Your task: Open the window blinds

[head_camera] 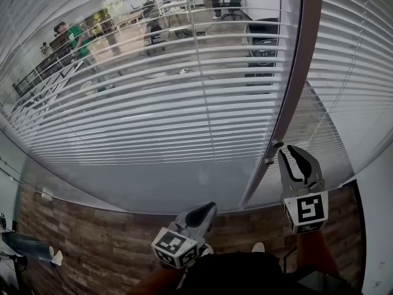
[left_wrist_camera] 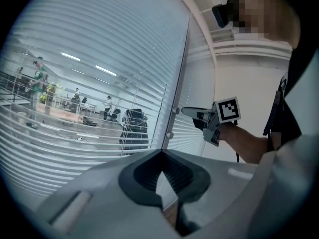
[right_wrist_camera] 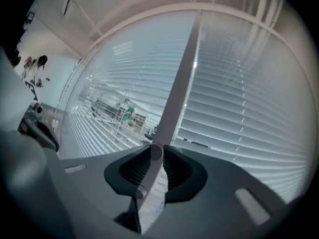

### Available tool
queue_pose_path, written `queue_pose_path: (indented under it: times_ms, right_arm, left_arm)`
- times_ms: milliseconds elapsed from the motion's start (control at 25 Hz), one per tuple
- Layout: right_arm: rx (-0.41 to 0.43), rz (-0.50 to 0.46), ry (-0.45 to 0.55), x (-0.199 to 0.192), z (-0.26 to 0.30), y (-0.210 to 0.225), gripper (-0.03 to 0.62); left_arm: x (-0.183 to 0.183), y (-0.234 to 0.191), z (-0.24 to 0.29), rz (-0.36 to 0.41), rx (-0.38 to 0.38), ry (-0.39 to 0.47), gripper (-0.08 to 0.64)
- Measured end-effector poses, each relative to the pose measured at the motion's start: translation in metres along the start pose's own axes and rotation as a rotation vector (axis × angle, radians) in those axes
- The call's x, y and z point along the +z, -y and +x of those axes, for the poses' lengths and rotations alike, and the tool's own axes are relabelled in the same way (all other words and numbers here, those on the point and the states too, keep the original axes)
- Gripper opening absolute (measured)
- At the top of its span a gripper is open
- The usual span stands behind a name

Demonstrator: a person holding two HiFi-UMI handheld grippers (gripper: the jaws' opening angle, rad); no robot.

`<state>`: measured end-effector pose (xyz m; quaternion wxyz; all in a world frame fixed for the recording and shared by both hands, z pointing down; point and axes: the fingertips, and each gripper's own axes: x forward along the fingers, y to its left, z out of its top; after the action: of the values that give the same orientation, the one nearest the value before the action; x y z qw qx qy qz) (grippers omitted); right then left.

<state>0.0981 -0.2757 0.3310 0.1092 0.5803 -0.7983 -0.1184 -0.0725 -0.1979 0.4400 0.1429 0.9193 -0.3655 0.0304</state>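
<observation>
**A:** Where do the window blinds (head_camera: 202, 134) hang?

**B:** Straight ahead, filling the upper part of the head view; a brown frame post (head_camera: 302, 72) runs between the two of them. The left blind (head_camera: 123, 103) has its slats tilted far enough that an office (head_camera: 178, 17) shows through the gaps; the right blind (head_camera: 359, 72) has its slats lying closer together, and little shows through.

**A:** And the right gripper?

**B:** The right gripper (head_camera: 287, 150) is held up against that post, at the foot of the blinds. Two small round knobs sit on the post, one above the other; the upper knob (right_wrist_camera: 156, 152) stands between the jaw tips and fills the gap, with the pads closed on it from both sides. The lower knob (head_camera: 268, 160) is just beneath it on the post; the jaws are clear of it.

**A:** The left gripper?

**B:** The left gripper (head_camera: 209, 209) is lower and nearer the person, over the wooden floor (head_camera: 92, 238); it is well apart from the post and from both blinds. Its jaws meet at the tips; nothing is between them.

**A:** What shows beyond the slats?

**B:** Desks and chairs; a black chair (head_camera: 263, 42) close to the glass beside the post; a person in a green top (head_camera: 75, 37) far off to the left.
</observation>
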Motion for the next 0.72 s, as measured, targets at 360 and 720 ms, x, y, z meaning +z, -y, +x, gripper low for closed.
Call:
queue_pose_path:
  times_ms: [360, 720]
  right_arm:
    - [0.225, 0.381, 0.007, -0.037, -0.026, -0.016, 0.026]
    - [0.341, 0.415, 0.0, -0.046, -0.072, -0.012, 0.026]
  left_arm:
    - [-0.006, 0.02, 0.015, 0.005, 0.002, 0.01, 0.002]
    - [0.007, 0.057, 0.027, 0.002, 0.026, 0.028, 0.002]
